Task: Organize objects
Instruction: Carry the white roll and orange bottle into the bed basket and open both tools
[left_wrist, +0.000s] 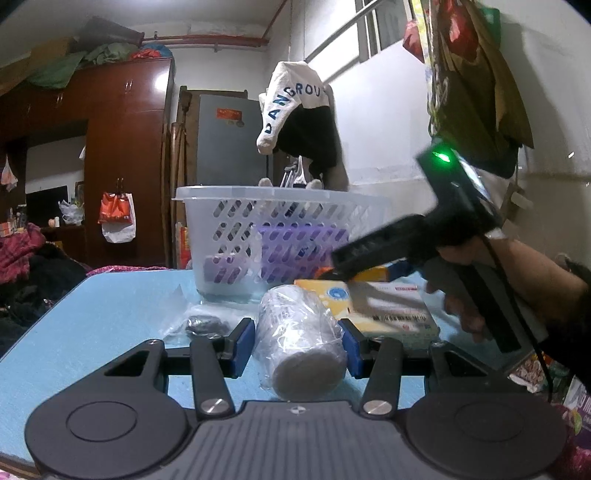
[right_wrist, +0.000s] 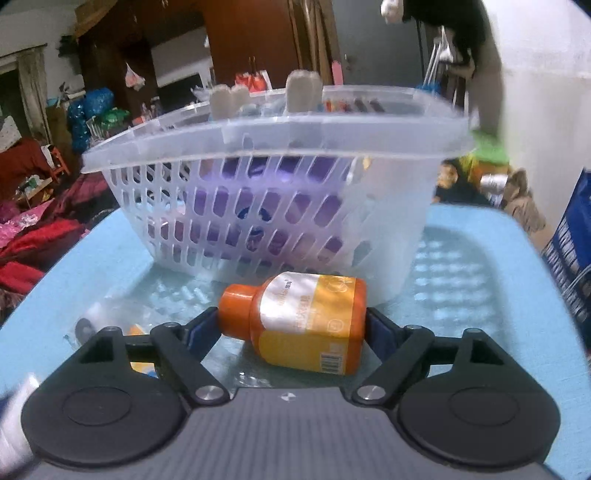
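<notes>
Gathering loose items into the clear basket (right_wrist: 258, 206) looks like the step in hand. The right gripper (right_wrist: 291, 325) is clamped across an orange bottle (right_wrist: 306, 321) held sideways, just in front of the basket's near wall above the blue table (right_wrist: 498, 295). The left gripper (left_wrist: 297, 345) brackets a plastic-wrapped white roll (left_wrist: 301, 339) lying on the table, pads at or very near the wrap; whether it actually grips, I cannot tell. A yellow box (left_wrist: 388, 306) lies just beside the roll. Next, the bottle probably needs lifting over the rim before release.
</notes>
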